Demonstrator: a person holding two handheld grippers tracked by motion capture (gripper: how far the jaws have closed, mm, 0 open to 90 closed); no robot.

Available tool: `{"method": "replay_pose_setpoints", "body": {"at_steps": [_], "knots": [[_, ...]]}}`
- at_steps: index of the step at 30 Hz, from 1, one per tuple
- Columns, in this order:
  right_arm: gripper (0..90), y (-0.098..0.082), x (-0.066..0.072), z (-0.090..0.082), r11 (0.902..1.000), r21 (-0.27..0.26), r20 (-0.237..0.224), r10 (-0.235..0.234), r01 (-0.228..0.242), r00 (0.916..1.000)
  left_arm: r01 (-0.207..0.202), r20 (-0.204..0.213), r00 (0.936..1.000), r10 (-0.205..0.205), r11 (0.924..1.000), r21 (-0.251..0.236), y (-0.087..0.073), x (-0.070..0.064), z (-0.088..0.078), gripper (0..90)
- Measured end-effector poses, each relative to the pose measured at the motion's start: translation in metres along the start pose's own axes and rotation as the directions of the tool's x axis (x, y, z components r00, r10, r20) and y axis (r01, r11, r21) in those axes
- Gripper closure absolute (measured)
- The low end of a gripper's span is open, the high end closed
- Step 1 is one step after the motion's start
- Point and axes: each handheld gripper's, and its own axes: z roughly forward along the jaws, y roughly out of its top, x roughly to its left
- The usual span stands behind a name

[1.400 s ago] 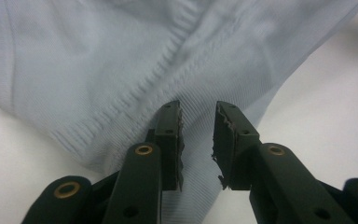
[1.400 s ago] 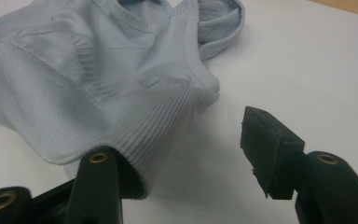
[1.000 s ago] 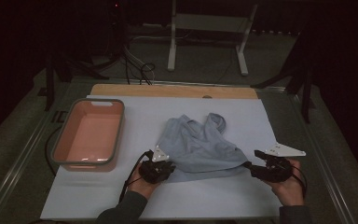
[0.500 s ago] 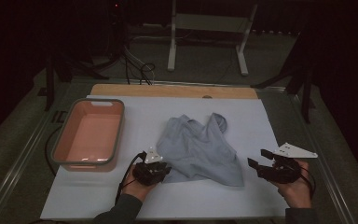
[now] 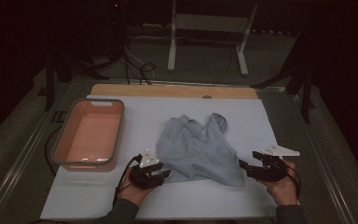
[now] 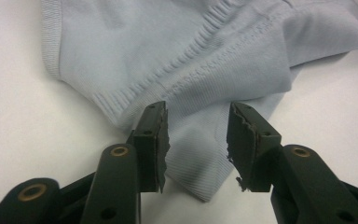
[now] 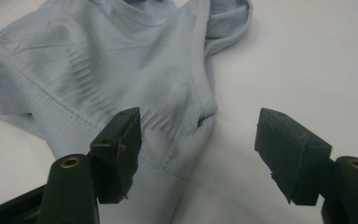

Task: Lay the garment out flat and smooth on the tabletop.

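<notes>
Garment: we see a pale blue ribbed top (image 5: 196, 149) lying crumpled at the centre of the high view, on the white sheet (image 5: 191, 200); its straps point to the upper part of the frame, its hem to the lower
Garment, left gripper view: a hem corner (image 6: 200, 172) lies flat on the sheet between our two jaws, touched by neither pad
Garment, right gripper view: the other hem corner (image 7: 168, 140) sits in the lower middle of the frame, partly behind the left-hand jaw, with the right-hand jaw over bare sheet
Left gripper (image 5: 164, 173): lower centre-left of the high view, just at the top's lower left corner; we have just been opening its jaws, which now stand spread and pinch nothing
Right gripper (image 5: 244, 165): lower right of the high view, just beside the top's lower right corner; jaws also just opening, now wide apart and holding nothing
Hands: our left hand (image 5: 133, 189) and right hand (image 5: 282, 186) come in from the bottom edge
Tub: a pink tub (image 5: 116, 140) with a grey rim stands at the left of the high view, well apart from the top
</notes>
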Motion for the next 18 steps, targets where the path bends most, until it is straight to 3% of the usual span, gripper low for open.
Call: {"method": "replay_pose_setpoints", "body": {"at_steps": [12, 16, 18], "knots": [[36.7, -0.005, 0.002, 0.016, 0.9994, 0.032, 0.006, 0.012, -0.012, 0.9999, -0.046, 0.002, 0.9989, 0.046, 0.9973, 0.057, -0.011, -0.009, 0.009, 56.9], [39.8, -0.004, 0.003, 0.02, 0.9993, 0.036, 0.009, 0.01, -0.01, 0.9999, -0.051, -0.025, 0.9983, 0.053, 0.9958, 0.076, -0.011, -0.011, 0.016, 56.1], [41.7, -0.004, 0.003, 0.021, 0.9993, 0.036, 0.009, 0.011, -0.012, 0.9999, -0.079, -0.048, 0.9953, 0.085, 0.992, 0.098, -0.012, -0.011, 0.018, 58.7]]}}
